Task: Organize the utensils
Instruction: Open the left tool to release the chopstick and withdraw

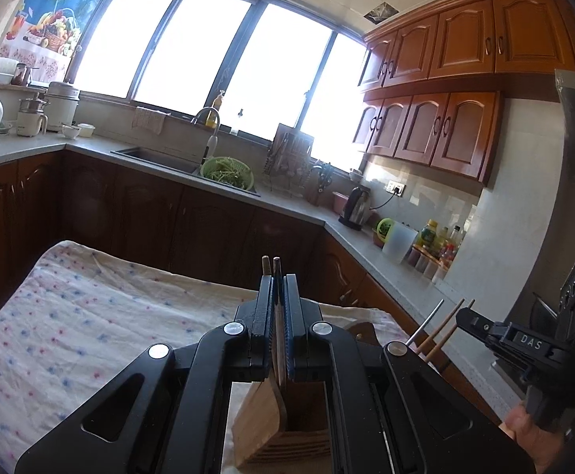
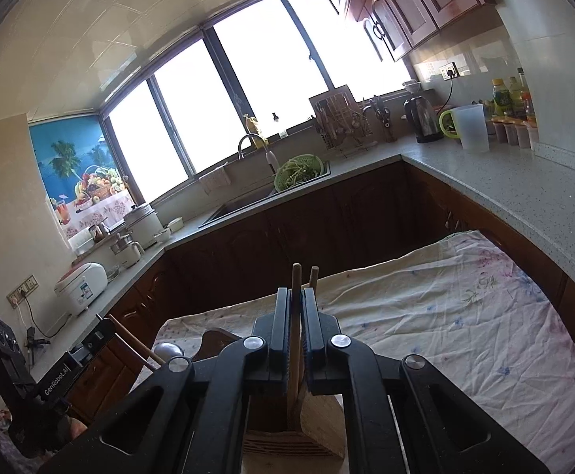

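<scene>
Left hand-held gripper (image 1: 278, 288) is clamped on a pair of chopsticks (image 1: 271, 272) — tips stick up just past the fingertips, shafts run down between the pads into the wooden utensil holder (image 1: 283, 430) directly below the jaws. Right hand-held gripper (image 2: 296, 300) is likewise closed on a second pair of wooden chopsticks (image 2: 296, 276), one held between the pads, the other just beside it on the right; their lower ends drop into the same kind of slatted wooden holder (image 2: 319, 426) under the gripper. In the left wrist view the right hand-held gripper shows at the right edge, with three sticks (image 1: 437, 328) — one metallic, two wooden — fanned out near its fingers; cannot tell exactly how they are seated. In the right wrist view the left hand-held gripper appears at lower left with a stick (image 2: 137, 343) angled across it. The holder sits on a cloth-covered counter (image 1: 89, 308), floral print, wrinkled. Background: an L-shaped kitchen counter (image 2: 524, 193) with sink (image 1: 157, 156), green colander of greens (image 1: 227, 173), dish rack (image 1: 287, 158), electric kettle (image 1: 355, 207), plastic jug (image 1: 398, 243), bottles (image 1: 441, 241), rice cooker (image 2: 80, 286).
</scene>
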The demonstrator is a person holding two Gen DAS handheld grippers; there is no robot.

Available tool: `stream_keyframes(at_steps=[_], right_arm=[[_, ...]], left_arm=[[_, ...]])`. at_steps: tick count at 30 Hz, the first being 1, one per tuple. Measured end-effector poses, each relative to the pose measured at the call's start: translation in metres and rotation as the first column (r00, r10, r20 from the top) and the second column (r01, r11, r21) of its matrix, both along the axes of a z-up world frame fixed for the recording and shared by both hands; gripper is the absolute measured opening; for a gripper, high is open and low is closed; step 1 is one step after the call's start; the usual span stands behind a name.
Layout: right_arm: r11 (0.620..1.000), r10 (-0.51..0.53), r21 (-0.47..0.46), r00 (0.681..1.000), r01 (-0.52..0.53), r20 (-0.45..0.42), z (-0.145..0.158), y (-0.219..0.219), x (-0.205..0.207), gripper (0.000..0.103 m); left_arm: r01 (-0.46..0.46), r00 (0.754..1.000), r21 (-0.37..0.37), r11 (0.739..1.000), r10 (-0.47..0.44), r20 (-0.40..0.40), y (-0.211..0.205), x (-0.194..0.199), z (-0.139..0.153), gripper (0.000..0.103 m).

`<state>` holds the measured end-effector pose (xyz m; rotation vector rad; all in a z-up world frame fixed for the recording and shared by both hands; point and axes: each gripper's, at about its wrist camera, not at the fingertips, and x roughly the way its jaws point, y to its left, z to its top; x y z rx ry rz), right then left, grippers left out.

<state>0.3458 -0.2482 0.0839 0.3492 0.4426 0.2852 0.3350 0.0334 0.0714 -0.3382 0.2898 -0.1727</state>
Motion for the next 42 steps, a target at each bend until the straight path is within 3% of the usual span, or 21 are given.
stream_keyframes(at_steps=[17,22,24,26,30,32,34,37,40,42], right_arm=[[1.0,-0.002,-0.012,1.0,0.002,-0.028,-0.002,0.003,0.003,0.006],[1.0,-0.001,0.0,0.999,0.001,-0.032,-0.001,0.001,0.002,0.015],[1.0,-0.004,0.001,1.0,0.004,-0.029,0.0,-0.001,0.0,0.026],[1.0,-0.008,0.008,1.0,0.008,-0.024,0.001,-0.002,-0.003,0.047],[1.0,-0.008,0.025,1.0,0.008,-0.022,0.002,-0.005,-0.007,0.051],[0.999,-0.008,0.034,1.0,0.008,-0.021,0.002,-0.007,-0.009,0.067],[0.999,-0.008,0.042,1.0,0.009,-0.015,0.002,-0.008,-0.012,0.076],[0.999,-0.006,0.053,1.0,0.006,-0.012,0.002,-0.01,-0.016,0.084],[0.998,-0.003,0.062,1.0,0.004,-0.008,0.003,-0.011,-0.021,0.094],[0.998,-0.001,0.059,1.0,0.002,-0.008,0.003,-0.011,-0.025,0.094]], left_arm=[[0.042,0.998,0.032,0.999,-0.04,-0.055,-0.005,0.005,0.0,0.005],[0.036,0.997,0.026,0.999,-0.034,-0.071,-0.002,0.002,0.002,0.006],[0.035,0.997,0.019,0.999,-0.033,-0.068,0.001,0.0,0.003,0.007],[0.025,0.997,0.019,1.0,-0.023,-0.075,0.003,-0.003,0.003,0.018],[0.012,0.996,0.013,1.0,-0.011,-0.087,0.007,-0.007,0.0,0.031],[0.006,0.996,0.009,1.0,-0.006,-0.094,0.009,-0.01,-0.001,0.046],[0.0,0.996,0.009,1.0,0.0,-0.091,0.01,-0.015,-0.001,0.056],[-0.016,0.995,0.013,1.0,0.017,-0.096,0.013,-0.021,0.0,0.076],[-0.021,0.995,0.019,1.0,0.023,-0.095,0.014,-0.028,0.0,0.082],[-0.024,0.995,0.026,0.999,0.027,-0.095,0.014,-0.032,0.0,0.084]])
